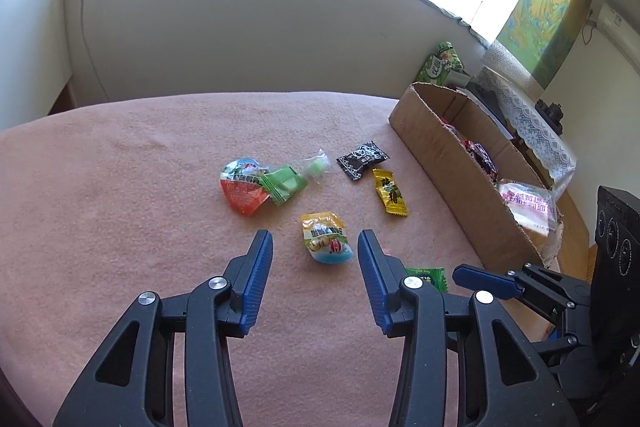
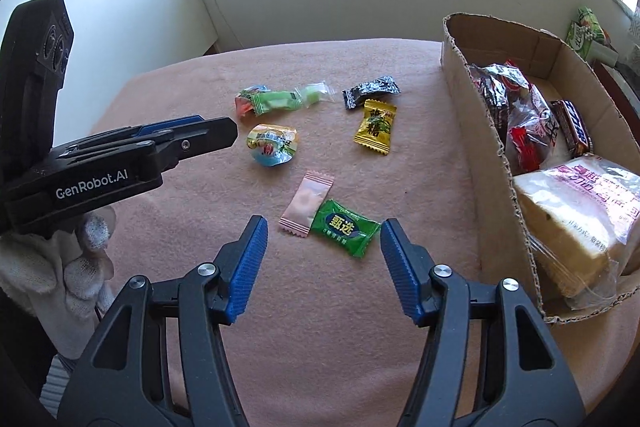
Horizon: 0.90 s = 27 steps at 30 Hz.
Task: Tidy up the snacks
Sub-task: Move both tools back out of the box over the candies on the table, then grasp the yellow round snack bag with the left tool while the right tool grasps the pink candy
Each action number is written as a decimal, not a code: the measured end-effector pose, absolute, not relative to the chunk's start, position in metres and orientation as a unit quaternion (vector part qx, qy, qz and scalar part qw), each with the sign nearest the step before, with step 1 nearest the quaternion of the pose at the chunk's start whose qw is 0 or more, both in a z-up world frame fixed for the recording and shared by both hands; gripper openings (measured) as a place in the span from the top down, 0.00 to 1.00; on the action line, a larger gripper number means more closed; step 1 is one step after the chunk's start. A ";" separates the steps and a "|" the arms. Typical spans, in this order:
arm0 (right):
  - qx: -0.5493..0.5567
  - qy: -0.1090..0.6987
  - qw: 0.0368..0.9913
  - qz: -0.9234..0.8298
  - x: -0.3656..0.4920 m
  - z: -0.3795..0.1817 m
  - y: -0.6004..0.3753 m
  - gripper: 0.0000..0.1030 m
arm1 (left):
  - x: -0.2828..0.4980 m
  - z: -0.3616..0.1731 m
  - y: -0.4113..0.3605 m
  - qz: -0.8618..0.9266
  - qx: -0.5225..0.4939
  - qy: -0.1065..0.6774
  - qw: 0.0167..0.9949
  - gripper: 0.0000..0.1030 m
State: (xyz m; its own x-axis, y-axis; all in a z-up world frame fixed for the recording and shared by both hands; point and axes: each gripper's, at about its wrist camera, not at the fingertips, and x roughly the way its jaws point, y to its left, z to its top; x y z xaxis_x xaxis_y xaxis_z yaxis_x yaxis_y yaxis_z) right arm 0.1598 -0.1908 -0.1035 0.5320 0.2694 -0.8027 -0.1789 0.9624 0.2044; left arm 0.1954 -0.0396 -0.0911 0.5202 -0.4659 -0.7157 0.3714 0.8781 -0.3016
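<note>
Snacks are being found scattered over the pink cloth-covered surface, with a cardboard box already holding several packets standing at about 2 o'clock from the right gripper. Its fingers are being held spread wide with nothing between them, and the green candy is lying just ahead at 12 o'clock, inside the line of the gap, its long axis running from about 10 to 4 o'clock, so a slight turn of the wrist is judged to be needed before closing. A pink sachet is touching the green candy on its 10 o'clock side and could be caught along with it. The left gripper is likewise being held spread and empty, with a yellow-and-blue jelly cup lying between its fingertips at 12 o'clock, apparently a little beyond them. Each gripper is thus being lined up on its own nearest piece; the right one is the nearer to the box. Farther off, a yellow candy, a black packet and an orange jelly cup are being left untouched. In the left wrist view the green candy is being almost wholly hidden behind the right-hand finger and the pink sachet is not being shown at all; only the right wrist view is showing the box's contents clearly.
</note>
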 end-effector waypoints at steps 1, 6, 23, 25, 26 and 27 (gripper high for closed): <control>0.053 0.465 0.874 0.129 0.161 -0.105 -0.190 0.43 | 0.197 -0.092 -0.039 -0.242 -0.056 0.426 0.870 0.58; 0.042 0.470 0.870 0.141 0.169 -0.108 -0.175 0.55 | 0.202 -0.093 -0.038 -0.253 -0.060 0.426 0.866 0.58; -0.002 0.494 0.861 0.120 0.203 -0.129 -0.155 0.74 | 0.219 -0.114 -0.065 -0.280 -0.010 0.447 0.850 0.58; -0.008 0.493 0.862 0.119 0.205 -0.130 -0.153 0.74 | 0.221 -0.117 -0.066 -0.279 -0.009 0.452 0.847 0.58; -0.014 0.492 0.863 0.118 0.206 -0.130 -0.151 0.74 | 0.221 -0.118 -0.066 -0.278 -0.009 0.453 0.847 0.58; -0.018 0.491 0.863 0.117 0.206 -0.129 -0.150 0.74 | 0.221 -0.119 -0.065 -0.277 -0.009 0.453 0.847 0.58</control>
